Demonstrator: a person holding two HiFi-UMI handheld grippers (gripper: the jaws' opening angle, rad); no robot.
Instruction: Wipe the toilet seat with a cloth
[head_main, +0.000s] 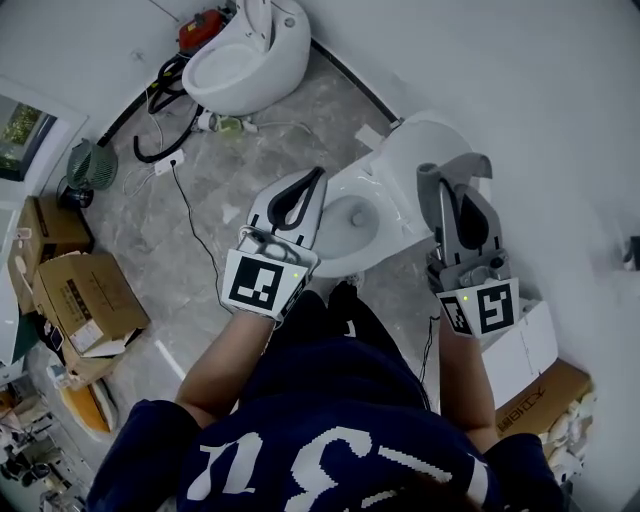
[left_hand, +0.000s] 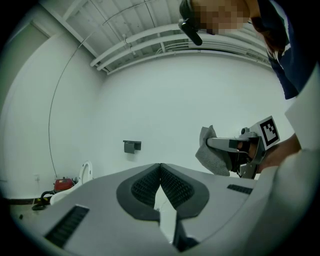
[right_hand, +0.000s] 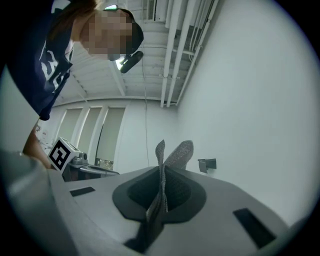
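A white toilet (head_main: 385, 195) stands in front of me, its bowl (head_main: 350, 215) uncovered. My left gripper (head_main: 319, 176) hovers over the bowl's left side with its jaws pressed together and nothing between them; in its own view (left_hand: 160, 168) it points up at the wall. My right gripper (head_main: 445, 178) hangs over the toilet's right side, shut on a grey cloth (head_main: 472, 163). In the right gripper view the cloth (right_hand: 174, 154) sticks up from between the pads of that gripper (right_hand: 161, 174). The left gripper view shows the cloth (left_hand: 210, 158) hanging from the right gripper (left_hand: 216, 144).
A second white toilet (head_main: 245, 55) stands at the back with a red device and black cables (head_main: 165, 110) beside it. Cardboard boxes (head_main: 85, 300) and a green fan (head_main: 90, 165) line the left. A white box (head_main: 525, 350) sits on the right. A small bracket (left_hand: 132, 146) is on the wall.
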